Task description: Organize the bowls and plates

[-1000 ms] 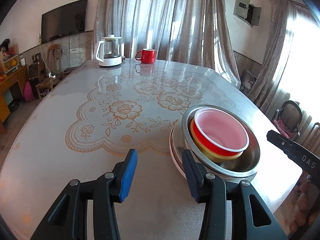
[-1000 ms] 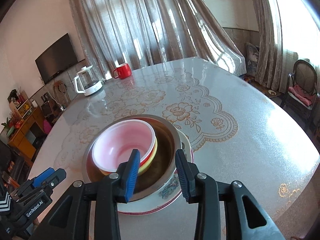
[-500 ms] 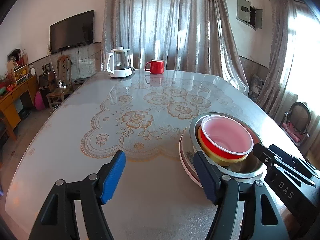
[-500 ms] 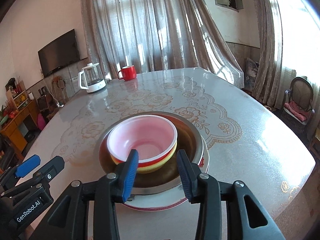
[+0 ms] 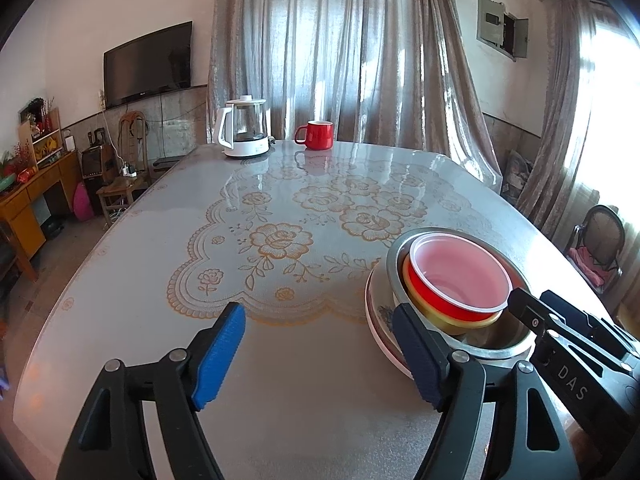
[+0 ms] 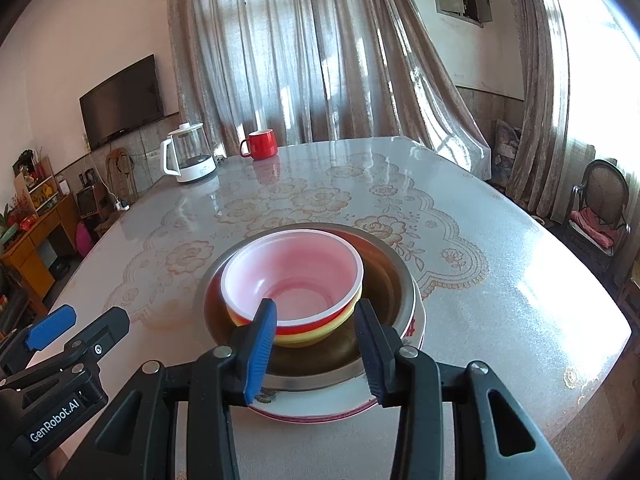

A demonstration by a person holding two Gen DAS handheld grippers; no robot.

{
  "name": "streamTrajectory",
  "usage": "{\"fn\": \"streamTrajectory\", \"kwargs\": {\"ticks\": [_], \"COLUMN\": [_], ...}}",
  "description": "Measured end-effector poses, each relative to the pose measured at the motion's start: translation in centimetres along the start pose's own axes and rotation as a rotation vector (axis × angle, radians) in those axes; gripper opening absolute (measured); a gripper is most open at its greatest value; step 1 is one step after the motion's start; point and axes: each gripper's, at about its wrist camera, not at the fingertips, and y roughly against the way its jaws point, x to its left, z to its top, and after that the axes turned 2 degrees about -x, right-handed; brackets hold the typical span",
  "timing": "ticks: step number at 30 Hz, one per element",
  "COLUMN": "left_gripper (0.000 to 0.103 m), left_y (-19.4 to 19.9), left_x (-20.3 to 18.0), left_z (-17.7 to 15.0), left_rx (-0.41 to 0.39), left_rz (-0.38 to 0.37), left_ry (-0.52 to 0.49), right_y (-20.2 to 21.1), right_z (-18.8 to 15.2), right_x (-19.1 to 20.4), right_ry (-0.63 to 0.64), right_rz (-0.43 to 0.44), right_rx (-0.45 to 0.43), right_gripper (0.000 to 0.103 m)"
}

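A stack stands near the table's front edge: a white plate (image 6: 320,404) with a red rim, a steel bowl (image 6: 384,276) on it, a yellow bowl (image 6: 320,334) inside that, and a red bowl with a pale pink inside (image 6: 296,276) on top. The stack shows at the right of the left wrist view: plate (image 5: 378,332), steel bowl (image 5: 500,340), red bowl (image 5: 460,276). My right gripper (image 6: 316,344) is open and empty, just in front of the stack. My left gripper (image 5: 320,354) is open and empty, to the left of the stack.
A glass kettle (image 5: 244,134) on a white base and a red mug (image 5: 318,135) stand at the table's far edge. The table (image 5: 280,240) has a floral lace cover. A chair (image 6: 600,208) stands at the right. Curtains hang behind.
Both grippers have drawn back and risen from the stack. The left gripper has opened wider. The stack has not moved.
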Motion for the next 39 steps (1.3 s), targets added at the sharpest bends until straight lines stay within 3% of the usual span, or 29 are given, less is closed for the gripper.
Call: {"fn": "streamTrajectory", "kwargs": {"ticks": [39], "left_gripper": [0.081], "left_y": [0.54], "left_x": [-0.32], "left_z": [0.46], "left_rx": [-0.007], "left_rz": [-0.011], "left_ry": [-0.002], "right_y": [-0.49], "right_z": [0.4], "right_x": [0.14], "right_ry": [0.009], "right_rz": [0.008], "right_rx": [0.007], "right_gripper": [0.04]}}
